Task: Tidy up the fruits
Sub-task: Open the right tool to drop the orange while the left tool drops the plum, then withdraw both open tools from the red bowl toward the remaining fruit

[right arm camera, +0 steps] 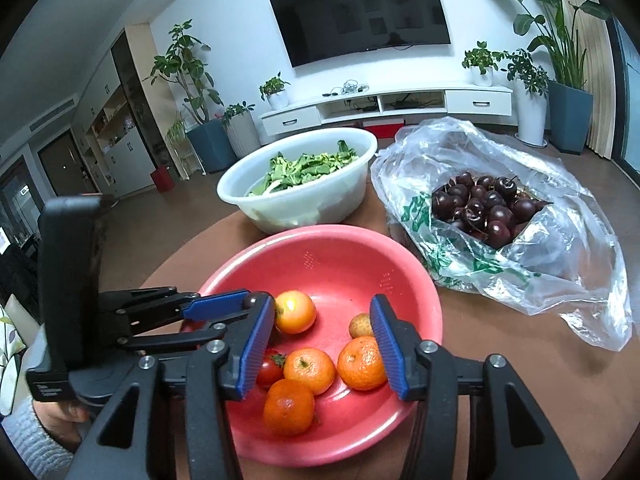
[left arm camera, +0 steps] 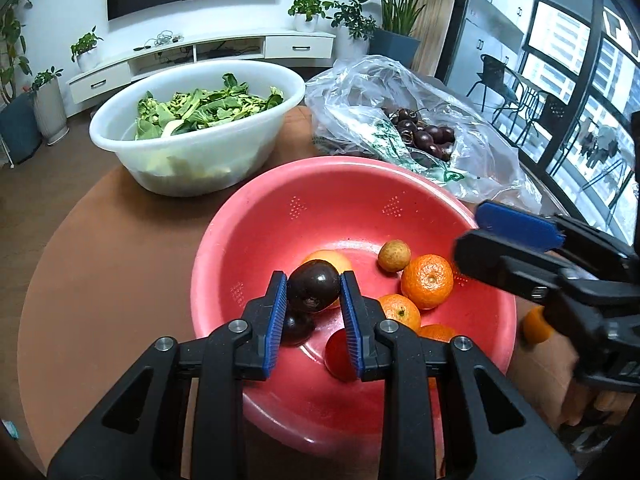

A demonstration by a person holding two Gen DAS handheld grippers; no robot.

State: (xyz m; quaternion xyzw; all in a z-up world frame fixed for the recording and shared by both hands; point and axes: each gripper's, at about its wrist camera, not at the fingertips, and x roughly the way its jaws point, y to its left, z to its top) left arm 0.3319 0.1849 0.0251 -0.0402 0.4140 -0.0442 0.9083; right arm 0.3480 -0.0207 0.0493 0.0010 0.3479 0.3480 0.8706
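Over the red colander: a dark cherry [left arm camera: 313, 286] is pinched between the blue pads of the left claw [left arm camera: 313, 292], above the colander's 7 o'clock side.
Left claw: narrowly set, gripped on the cherry; in the right wrist view it [right arm camera: 246, 300] is seen entering from 9 o'clock with the cherry [right arm camera: 251, 301] at its tips.
Right claw: its jaws [right arm camera: 322, 344] are held moderately apart above the colander, with nothing pressed between the pads; in the left wrist view it [left arm camera: 480, 236] is seen at the colander's 3 o'clock rim.
Red colander: a perforated red plastic basin [left arm camera: 280, 216] is set on the brown round desk [left arm camera: 100, 260].
Colander contents: three mandarins are grouped toward 5 o'clock, one of them [right arm camera: 309, 370] at the middle; a yellow-orange tomato [right arm camera: 295, 312] lies toward 10 o'clock; a small tan round fruit [right arm camera: 360, 326] lies at 3 o'clock; a red tomato [right arm camera: 270, 368] is partly hidden behind a right pad; a second dark fruit [left arm camera: 297, 327] lies under the held cherry.
Cherry bag: an open clear plastic bag [right arm camera: 560, 280] of dark cherries [right arm camera: 486, 208] lies at 2 o'clock from the colander.
White basin: a basin [right arm camera: 304, 200] of leafy greens [right arm camera: 308, 166] stands at 12 o'clock from the colander.
Person: a hand in a grey knit sleeve [right arm camera: 24, 436] is seen at the lower left of the right wrist view.
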